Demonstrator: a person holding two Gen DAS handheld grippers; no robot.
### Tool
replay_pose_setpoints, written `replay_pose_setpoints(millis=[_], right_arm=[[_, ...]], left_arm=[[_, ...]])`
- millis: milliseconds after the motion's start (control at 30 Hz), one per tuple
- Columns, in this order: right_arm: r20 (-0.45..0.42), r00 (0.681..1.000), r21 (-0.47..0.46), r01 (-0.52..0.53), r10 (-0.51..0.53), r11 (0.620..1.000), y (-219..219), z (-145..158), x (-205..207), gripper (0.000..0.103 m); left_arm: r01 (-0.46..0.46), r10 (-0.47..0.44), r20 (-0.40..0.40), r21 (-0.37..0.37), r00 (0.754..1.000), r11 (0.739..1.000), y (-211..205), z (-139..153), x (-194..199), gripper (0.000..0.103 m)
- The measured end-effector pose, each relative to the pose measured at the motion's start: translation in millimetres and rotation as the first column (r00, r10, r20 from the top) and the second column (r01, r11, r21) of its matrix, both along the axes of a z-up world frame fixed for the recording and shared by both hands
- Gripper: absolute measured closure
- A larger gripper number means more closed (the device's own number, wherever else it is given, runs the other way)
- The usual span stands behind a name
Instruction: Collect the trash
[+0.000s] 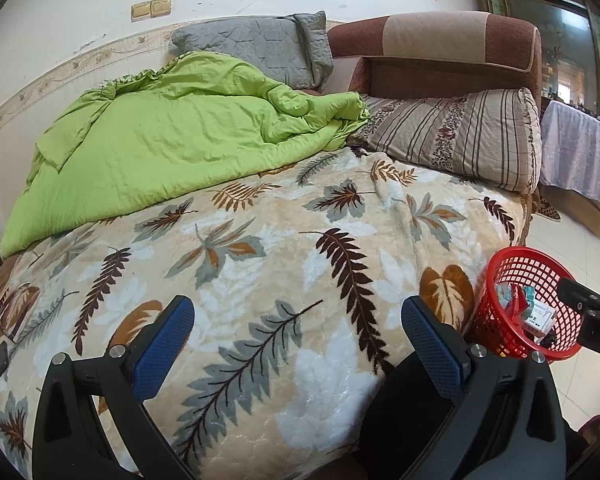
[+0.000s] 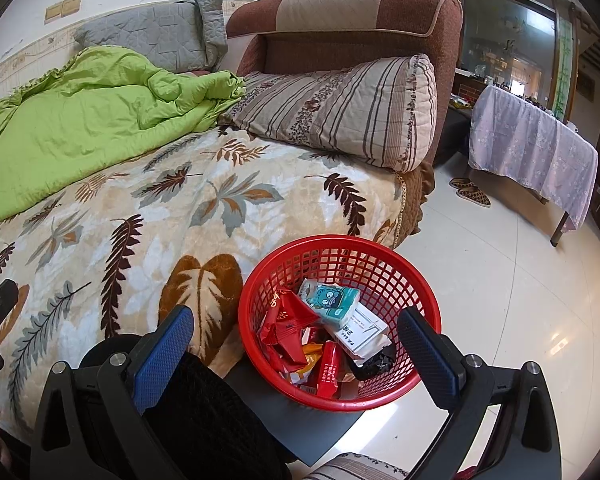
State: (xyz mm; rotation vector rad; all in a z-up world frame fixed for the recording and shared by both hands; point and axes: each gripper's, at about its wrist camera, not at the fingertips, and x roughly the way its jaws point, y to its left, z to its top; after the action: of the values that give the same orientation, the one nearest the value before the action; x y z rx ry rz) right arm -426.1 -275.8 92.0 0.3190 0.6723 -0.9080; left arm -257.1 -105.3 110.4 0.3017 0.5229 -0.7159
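A red mesh basket (image 2: 340, 268) stands beside the bed's near corner on a dark flat surface and holds several pieces of trash: red wrappers (image 2: 288, 328), a teal tissue pack (image 2: 332, 300) and a white packet (image 2: 360, 330). My right gripper (image 2: 296, 334) hovers open just above and in front of the basket, with nothing between its fingers. My left gripper (image 1: 298, 324) is open over the leaf-patterned blanket (image 1: 260, 260), also holding nothing. The basket (image 1: 528, 308) shows at the right in the left wrist view, with part of the right gripper beside it.
A crumpled green quilt (image 1: 172, 136) lies on the bed's far left, with a grey pillow (image 1: 260, 48), a striped pillow (image 1: 460, 132) and a brown padded headboard (image 1: 440, 44) behind. A table under a lilac cloth (image 2: 532, 148) and slippers (image 2: 472, 192) stand on the glossy tiled floor at right.
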Motion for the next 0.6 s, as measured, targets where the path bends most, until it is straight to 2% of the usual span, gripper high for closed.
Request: replay_pose_setpoints(millis=[600], right_arm=[[-0.002,1.0,0.002,0.0,0.0,1.0,0.6,0.3,0.0,0.0]], left_arm=[[0.003,-0.003,-0.001,-0.004,1.0,1.0,1.2,0.7,-0.5,0.0]])
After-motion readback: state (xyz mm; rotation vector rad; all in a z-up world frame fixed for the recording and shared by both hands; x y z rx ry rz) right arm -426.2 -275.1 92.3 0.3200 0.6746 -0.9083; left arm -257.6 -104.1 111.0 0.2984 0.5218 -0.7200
